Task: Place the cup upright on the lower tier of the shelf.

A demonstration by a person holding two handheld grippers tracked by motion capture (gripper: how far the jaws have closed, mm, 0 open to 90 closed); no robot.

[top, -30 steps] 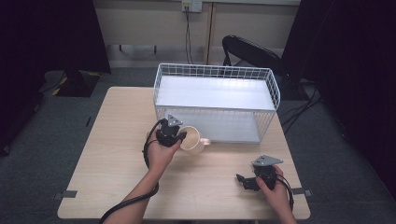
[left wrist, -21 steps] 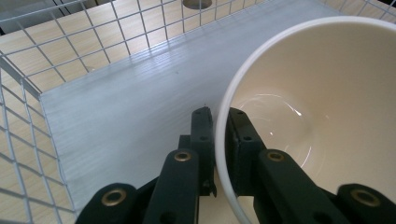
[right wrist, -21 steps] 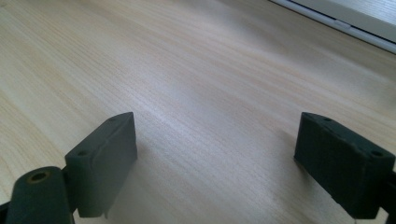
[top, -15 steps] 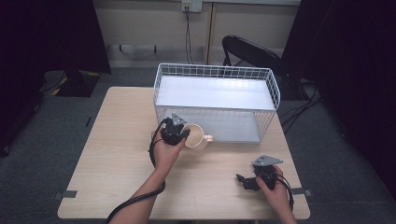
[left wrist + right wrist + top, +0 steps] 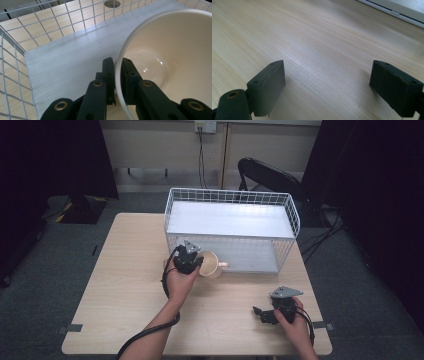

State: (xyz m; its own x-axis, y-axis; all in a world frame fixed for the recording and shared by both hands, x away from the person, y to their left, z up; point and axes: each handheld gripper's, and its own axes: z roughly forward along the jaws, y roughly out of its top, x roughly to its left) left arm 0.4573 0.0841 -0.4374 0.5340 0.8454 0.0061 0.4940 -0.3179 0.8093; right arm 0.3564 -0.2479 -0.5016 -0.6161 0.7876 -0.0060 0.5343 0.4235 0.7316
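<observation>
Left gripper view: the left gripper [image 5: 117,75] is clenched on the rim of the cream cup [image 5: 172,57], one jaw inside, one outside, the cup hanging just before the wire basket [image 5: 15,62]. Best to lift above the basket wall before moving ahead, wrist steady; the right gripper [image 5: 327,90] rests released on the table [image 5: 317,37].

A pale wooden surface [image 5: 125,270] carries a white wire basket [image 5: 295,220] along its far edge, toward the far right corner; the near half is bare wood
</observation>
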